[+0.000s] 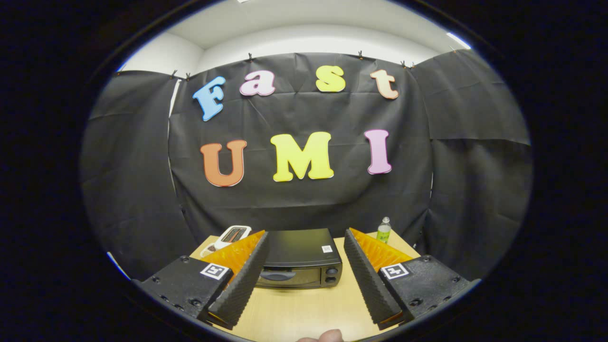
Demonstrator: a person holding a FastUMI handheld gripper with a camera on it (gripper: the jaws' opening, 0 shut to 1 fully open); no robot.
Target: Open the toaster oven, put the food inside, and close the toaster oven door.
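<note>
Evenly lit from overhead; a bright ceiling light strip point(458, 41) beyond the booth wall. Sharp focus across the centre, slight softening toward the rim. Strong fisheye bending of straight lines near the edges. Soft sheen on the toaster oven point(300, 256) top and door, no harsh glare. Faint, diffuse shadows on the wooden table point(304, 308) beneath the spread-apart fingers point(365, 275) of the gripper point(304, 280).

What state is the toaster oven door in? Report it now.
Shut. The toaster oven door sits flush and upright, its handle at the front, beyond the open gripper fingers, which hold nothing.
</note>
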